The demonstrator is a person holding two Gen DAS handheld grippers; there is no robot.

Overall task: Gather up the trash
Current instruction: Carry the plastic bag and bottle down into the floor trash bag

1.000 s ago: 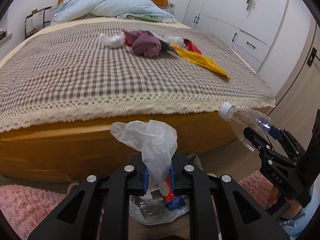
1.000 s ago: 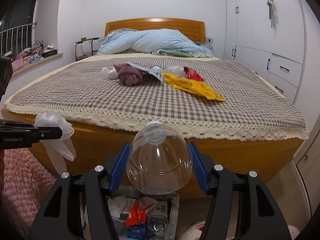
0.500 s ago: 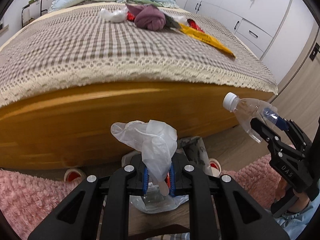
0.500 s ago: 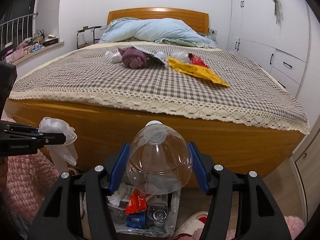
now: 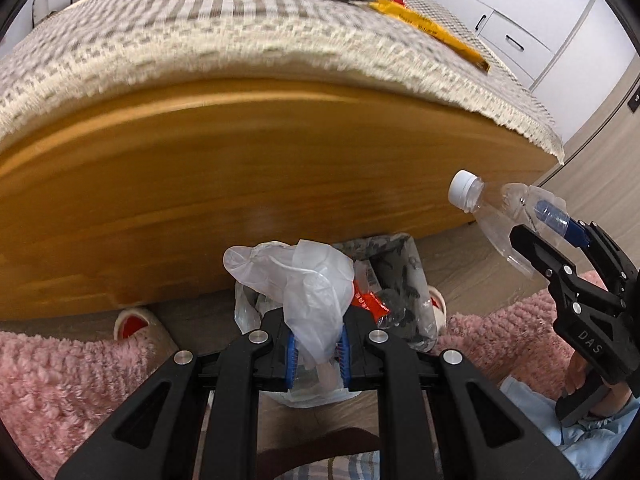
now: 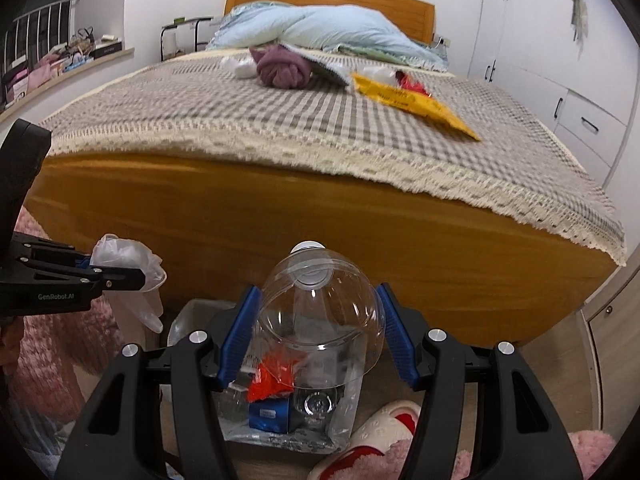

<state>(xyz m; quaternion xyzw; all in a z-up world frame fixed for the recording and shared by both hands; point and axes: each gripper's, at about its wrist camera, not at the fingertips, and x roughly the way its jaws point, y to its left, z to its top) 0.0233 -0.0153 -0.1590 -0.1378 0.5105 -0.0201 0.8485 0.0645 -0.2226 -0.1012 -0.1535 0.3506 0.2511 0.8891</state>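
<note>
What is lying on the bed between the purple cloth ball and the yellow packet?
In the right wrist view, a grey patterned flat item juts from behind the purple cloth ball toward the yellow packet, with crumpled white plastic beside it.

Bright, even indoor light; bedspread (image 5: pixel 248 36) beyond the jaws smeared by motion blur; fisheye edges bend, corners black.

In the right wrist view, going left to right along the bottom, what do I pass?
Left gripper pinching a plastic glove → trash bag on the floor, behind the clear bottle in the right gripper → white slipper.
</note>
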